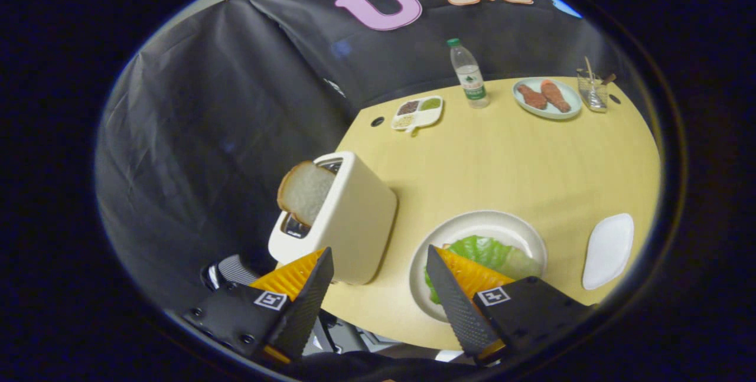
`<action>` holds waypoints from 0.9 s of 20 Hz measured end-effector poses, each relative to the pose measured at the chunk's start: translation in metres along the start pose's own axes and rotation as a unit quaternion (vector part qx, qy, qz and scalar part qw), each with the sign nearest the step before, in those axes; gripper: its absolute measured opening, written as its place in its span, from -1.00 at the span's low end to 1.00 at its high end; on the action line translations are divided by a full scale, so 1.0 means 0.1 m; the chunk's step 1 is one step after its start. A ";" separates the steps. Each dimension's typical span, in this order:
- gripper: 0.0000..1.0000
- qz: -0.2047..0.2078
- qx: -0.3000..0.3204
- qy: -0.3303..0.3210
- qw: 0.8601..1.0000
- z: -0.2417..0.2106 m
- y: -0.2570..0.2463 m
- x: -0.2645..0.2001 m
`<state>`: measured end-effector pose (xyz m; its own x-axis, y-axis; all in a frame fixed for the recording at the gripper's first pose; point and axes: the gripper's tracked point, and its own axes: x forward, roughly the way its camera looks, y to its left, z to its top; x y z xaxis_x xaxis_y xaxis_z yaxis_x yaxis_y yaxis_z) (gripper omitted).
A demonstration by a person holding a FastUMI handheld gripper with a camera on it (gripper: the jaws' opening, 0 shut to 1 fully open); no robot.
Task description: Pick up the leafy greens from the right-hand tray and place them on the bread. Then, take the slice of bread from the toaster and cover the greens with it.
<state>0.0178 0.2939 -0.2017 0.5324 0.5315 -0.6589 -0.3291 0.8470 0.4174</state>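
A cream toaster (348, 222) stands on the yellow table with a slice of bread (304, 192) sticking up from its slot. To its right a white round plate (502, 225) holds leafy greens (493, 255) lying on a piece of bread that barely shows beneath them. My gripper (378, 255) is open and holds nothing. One finger is in front of the toaster's near corner and the other overlaps the plate's near edge and part of the greens. The toaster's lower front lies just ahead, between the fingers.
An empty white tray (608, 249) lies right of the plate. Far across the table stand a divided dish of seasonings (418, 113), a water bottle (469, 75), a plate with two reddish pieces of food (547, 98) and a glass (592, 90). The table's near edge runs just under the fingers.
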 end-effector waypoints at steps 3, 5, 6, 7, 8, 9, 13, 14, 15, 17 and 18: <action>1.00 0.031 0.000 -0.007 0.999 0.05 0.39 0.14; 1.00 0.044 -0.007 -0.014 0.999 0.09 0.62 0.23; 1.00 0.050 -0.014 -0.019 0.998 0.11 0.73 0.29; 1.00 0.054 -0.029 -0.023 0.998 0.13 0.85 0.35; 1.00 0.055 -0.049 -0.032 0.997 0.15 0.95 0.40; 1.00 0.057 -0.067 -0.041 0.995 0.19 1.06 0.46; 1.00 0.053 -0.079 -0.042 0.995 0.12 1.26 0.69; 1.00 0.047 -0.078 -0.042 0.995 0.12 1.28 0.74; 0.99 0.042 -0.077 -0.044 0.995 0.13 1.29 0.79; 0.98 0.031 -0.080 -0.059 0.995 0.20 1.30 0.86; 0.98 0.025 -0.083 -0.066 0.994 0.23 1.31 0.91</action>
<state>0.0409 0.4535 -0.1921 0.6053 0.5775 -0.5477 -0.4761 0.8142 0.3322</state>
